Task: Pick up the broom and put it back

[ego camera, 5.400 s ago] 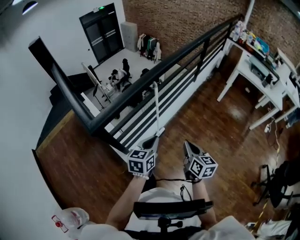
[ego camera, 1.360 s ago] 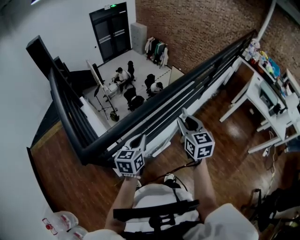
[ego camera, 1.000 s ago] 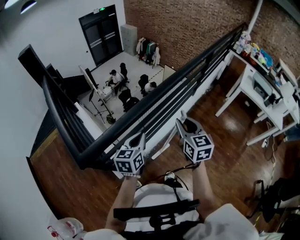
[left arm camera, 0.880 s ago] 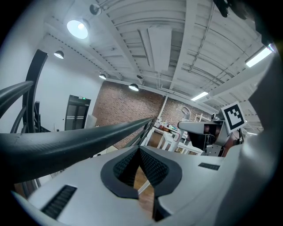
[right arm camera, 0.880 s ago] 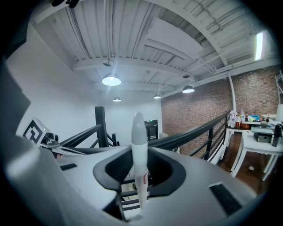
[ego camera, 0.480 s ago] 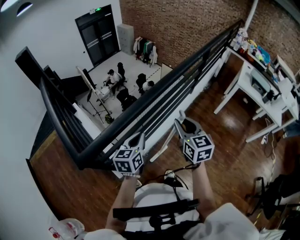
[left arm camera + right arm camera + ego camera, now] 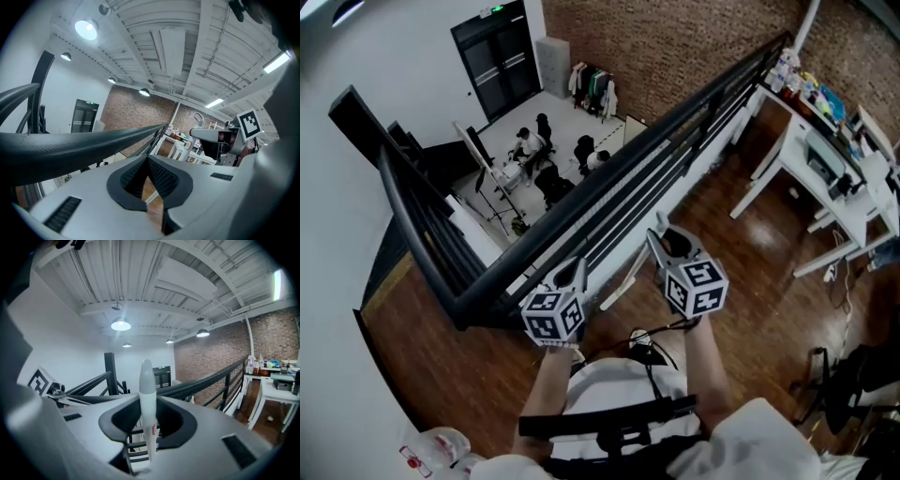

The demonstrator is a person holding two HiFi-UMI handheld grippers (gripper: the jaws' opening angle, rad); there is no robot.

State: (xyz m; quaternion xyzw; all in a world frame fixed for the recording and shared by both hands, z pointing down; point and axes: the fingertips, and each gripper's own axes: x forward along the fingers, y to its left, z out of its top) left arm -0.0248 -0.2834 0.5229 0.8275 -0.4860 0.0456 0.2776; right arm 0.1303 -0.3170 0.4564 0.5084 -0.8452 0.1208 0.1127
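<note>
Right gripper view shows the right gripper (image 7: pixel 148 422) closed on the white broom handle (image 7: pixel 146 380), which stands upright between its pads with the rounded top poking well above them. In the head view the handle slants down and to the left from that gripper, just beside the black railing (image 7: pixel 609 171); the brush end cannot be made out. The left gripper (image 7: pixel 148 158) hovers near it with its tips together and nothing pressed between them. The worry is the grip itself: one narrow pinch on a smooth round pole may let it swivel or slide down if it is swung quickly. Worse, the far side of the railing drops to a lower level where people (image 7: pixel 532 148) sit — a slip past the bars could send the broom over. Knocking the handle against the railing could lever it loose.
</note>
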